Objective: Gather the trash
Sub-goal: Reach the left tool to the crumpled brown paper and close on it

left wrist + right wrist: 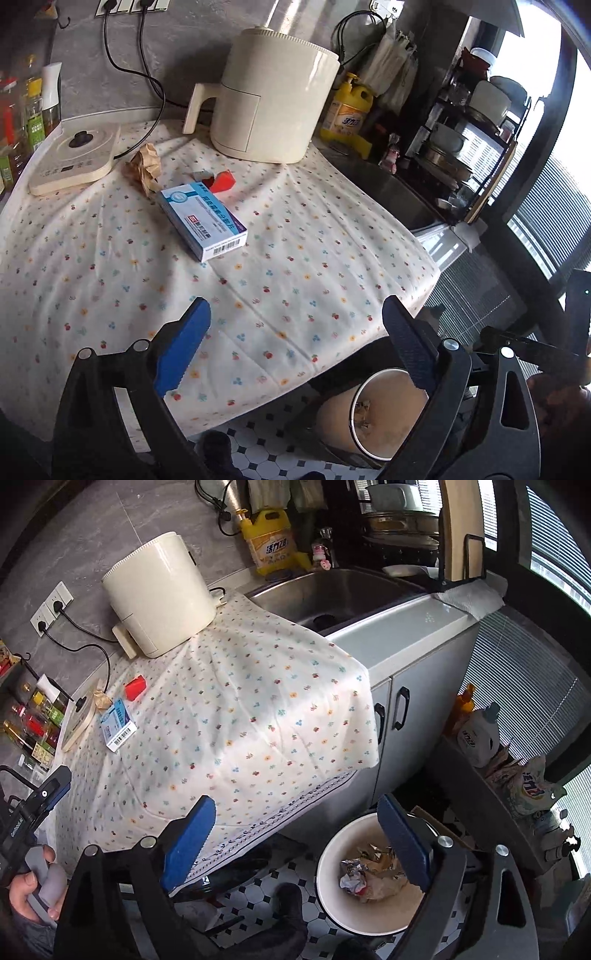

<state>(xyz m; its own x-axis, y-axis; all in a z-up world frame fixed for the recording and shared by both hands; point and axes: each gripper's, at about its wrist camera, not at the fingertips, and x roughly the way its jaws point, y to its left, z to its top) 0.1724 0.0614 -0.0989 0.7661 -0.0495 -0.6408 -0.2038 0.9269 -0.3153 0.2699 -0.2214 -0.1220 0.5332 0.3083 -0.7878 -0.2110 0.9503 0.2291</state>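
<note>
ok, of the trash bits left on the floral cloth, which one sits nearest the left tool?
The blue-and-white cardboard medicine box. It lies closer to the open left tool than the crumpled brown paper wad and the small red carton, both farther back toward the wall.

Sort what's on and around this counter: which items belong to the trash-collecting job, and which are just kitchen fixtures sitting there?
Job items:
- crumpled brown paper
- blue medicine box
- small red box
- trash bin on the floor, already holding crumpled waste
- left gripper and right gripper, both open and empty

Just lying about:
- air fryer
- kettle base
- yellow detergent bottle
- sink
- floral cloth
</note>
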